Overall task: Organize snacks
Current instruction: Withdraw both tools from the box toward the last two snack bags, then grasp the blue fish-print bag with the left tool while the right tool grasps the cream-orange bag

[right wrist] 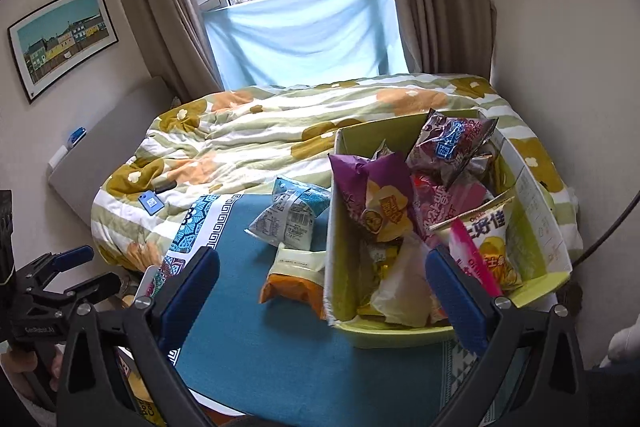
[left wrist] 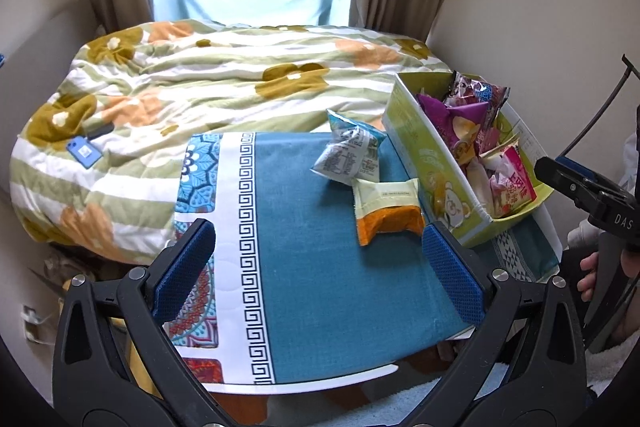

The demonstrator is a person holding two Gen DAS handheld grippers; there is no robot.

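Snacks are the matter here, and most of them already sit in the green box at the right of the counter, which wears a teal cloth and stands against a bed.

Going left to right in the left wrist view: the left tool hovers low over the near part of the cloth, its blue pads spread wide, nothing between them. Past its tips lie the two packets not yet put away. A blue-and-white bag rests on the cloth toward the bed, and a cream-and-orange packet lies just in front of it, the two touching or nearly so, with the packet close beside the box's long wall. Then comes the box itself, heaped above its rim: a purple bag, a dark foil bag standing at the far end, pink wrappers in the middle, and a white-and-yellow bag leaning at the near right corner.

The right tool is held over the box's near end, also spread and empty; in the left wrist view it shows only as a dark shape at the far right edge.

By my reckoning the job is largely done. Two packets remain on the cloth, both within easy reach of either tool. The box looks crowded, so finding room may take some pressing down, and a light bag set on top could slide off.
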